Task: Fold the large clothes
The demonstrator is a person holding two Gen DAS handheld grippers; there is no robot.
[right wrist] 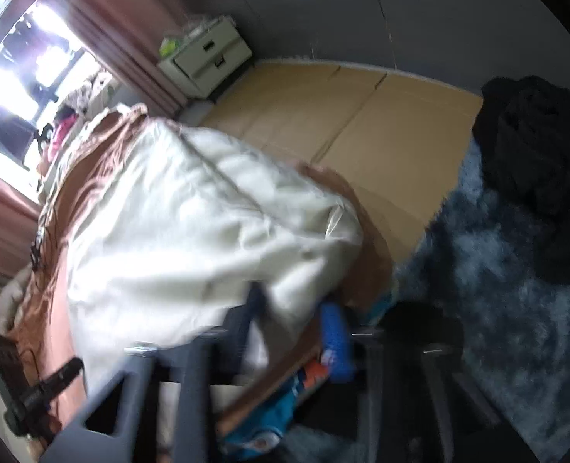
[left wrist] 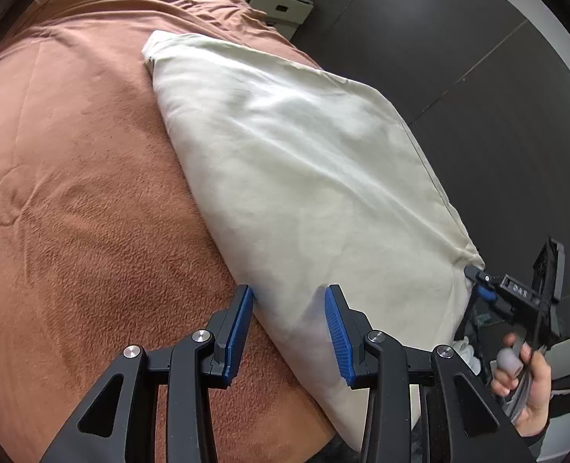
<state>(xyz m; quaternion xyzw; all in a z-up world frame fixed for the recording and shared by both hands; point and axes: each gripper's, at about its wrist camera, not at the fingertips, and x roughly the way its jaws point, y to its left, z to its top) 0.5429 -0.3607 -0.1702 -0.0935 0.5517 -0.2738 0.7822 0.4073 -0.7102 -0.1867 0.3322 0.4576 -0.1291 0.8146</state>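
Cloth [left wrist: 304,177], pale cream and folded into a broad panel, lies on a bed under a rust-brown blanket [left wrist: 84,200], along the side that faces the dark floor [left wrist: 458,38]. The left tongs [left wrist: 289,328] stand spread over the near edge of the cloth, one blue pad at the fold's border beside the blanket, the other on the cream fabric. The right tongs [left wrist: 477,279] pinch the cloth's near corner, which puckers at the blue tips; the person's hand [left wrist: 524,382] holds their grip. The right wrist view is blurred: the cloth [right wrist: 192,223] fills the centre with a flap between the fingers. A white drawer unit [right wrist: 207,58] stands by the curtain, and dark clothing [right wrist: 535,162] lies on a blue shaggy rug [right wrist: 497,289].
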